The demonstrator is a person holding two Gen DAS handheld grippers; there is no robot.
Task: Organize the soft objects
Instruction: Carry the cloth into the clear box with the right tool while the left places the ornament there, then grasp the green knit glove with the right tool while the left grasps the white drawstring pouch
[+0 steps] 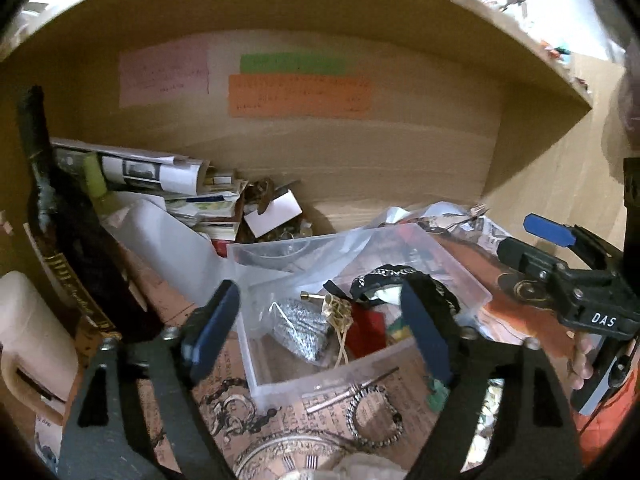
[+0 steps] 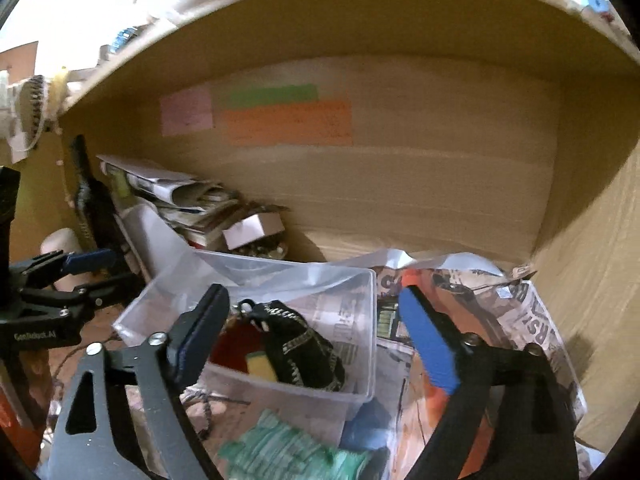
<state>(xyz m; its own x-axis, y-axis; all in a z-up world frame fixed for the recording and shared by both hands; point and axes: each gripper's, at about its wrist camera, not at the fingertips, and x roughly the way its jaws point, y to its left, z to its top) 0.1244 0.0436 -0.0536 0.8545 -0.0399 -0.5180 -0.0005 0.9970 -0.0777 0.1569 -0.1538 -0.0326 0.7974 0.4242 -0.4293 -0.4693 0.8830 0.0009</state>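
A clear plastic box [image 1: 276, 384] stands on a cluttered shelf, also in the right wrist view [image 2: 360, 368]. Inside it lie a black pouch with patterned trim [image 2: 304, 348], a silver mesh pouch [image 1: 300, 328], a red piece [image 1: 366, 332] and a yellow piece [image 2: 262, 366]. My left gripper [image 1: 320, 328] is open and empty, its fingers on either side of the box's near part. My right gripper [image 2: 316, 336] is open and empty over the box; it also shows at the right of the left wrist view [image 1: 548, 240]. A green knitted cloth [image 2: 288, 448] lies in front of the box.
A dark bottle [image 1: 68, 240] stands at the left beside a pale container [image 1: 28, 340]. Rolled newspapers and papers [image 1: 160, 172] pile at the back left. Crumpled newspaper [image 2: 520, 312] lies right of the box. Coloured notes [image 1: 296, 92] stick on the wooden back wall.
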